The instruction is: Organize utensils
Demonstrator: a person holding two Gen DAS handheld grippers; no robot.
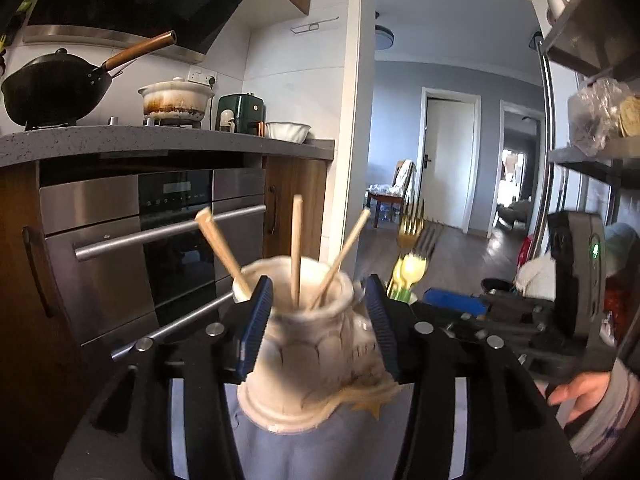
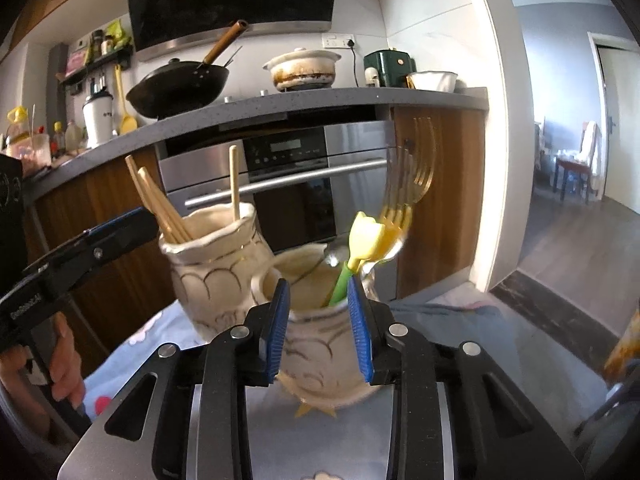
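Observation:
Two cream ceramic holders stand side by side on a pale blue cloth. My left gripper [image 1: 318, 316] is shut on the holder with chopsticks [image 1: 308, 344], which has several wooden chopsticks [image 1: 296, 252] standing in it. It also shows in the right wrist view [image 2: 216, 268]. My right gripper [image 2: 320, 320] is shut on the second holder [image 2: 324, 356], which holds a yellow-green utensil [image 2: 360, 248] and a blurred gold fork [image 2: 416, 164]. The fork also shows in the left wrist view [image 1: 410, 228].
A grey counter [image 2: 320, 102] ahead carries a black wok [image 2: 180, 84], a clay pot [image 2: 302, 68] and a white bowl [image 2: 432, 80]. A steel oven [image 2: 288, 176] sits below it. A metal rack [image 1: 592, 152] stands to the right, and a doorway leads into a room with a wood floor.

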